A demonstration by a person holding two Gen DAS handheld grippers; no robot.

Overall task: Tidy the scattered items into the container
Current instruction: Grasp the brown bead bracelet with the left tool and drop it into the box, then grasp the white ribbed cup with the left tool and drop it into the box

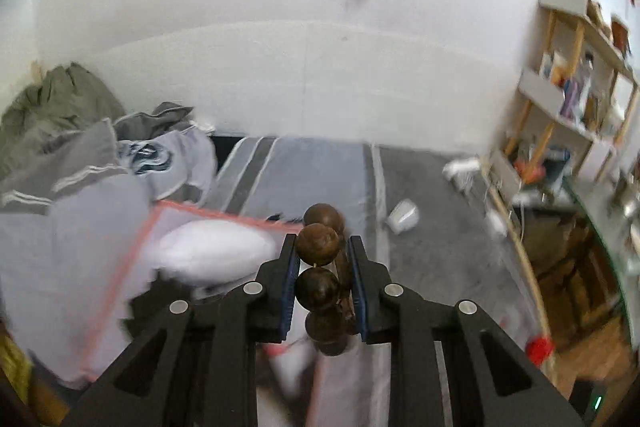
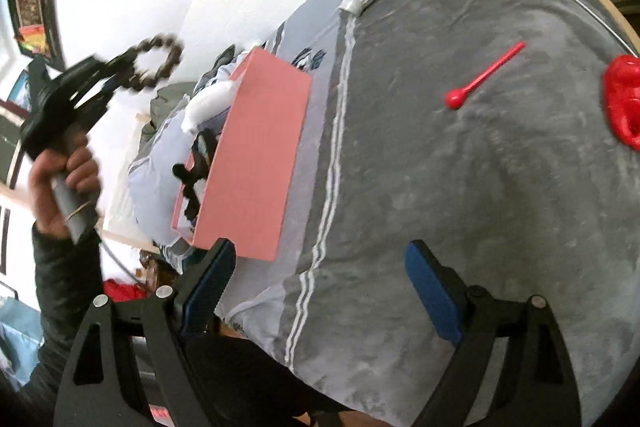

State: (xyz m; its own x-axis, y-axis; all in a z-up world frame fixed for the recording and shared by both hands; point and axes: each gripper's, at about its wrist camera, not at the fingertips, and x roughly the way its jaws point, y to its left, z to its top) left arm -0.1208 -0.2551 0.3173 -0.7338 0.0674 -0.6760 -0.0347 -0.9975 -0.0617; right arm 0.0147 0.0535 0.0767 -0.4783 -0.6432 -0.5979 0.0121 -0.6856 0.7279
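The left gripper (image 1: pixel 322 259) is clamping a brown bead bracelet (image 1: pixel 318 251) above the pink box (image 2: pixel 256 155) on the grey bedspread (image 2: pixel 460 167). The right gripper (image 2: pixel 320 287) is hovering wide open (a red spoon (image 2: pixel 482 77) is lying ahead); white wall (image 1: pixel 240 27), cluttered shelves (image 1: pixel 576 79) behind.

box (image 2: pixel 256 147) mouth: stuffed, white wad (image 2: pixel 208 103) | blanket (image 2: pixel 460 187) right: bare, spoon (image 2: pixel 482 77)

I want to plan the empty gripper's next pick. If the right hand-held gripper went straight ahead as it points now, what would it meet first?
Probably just the grey bedcover; the right hand-held gripper is open, and the red spoon lies further on, somewhat right of its line.
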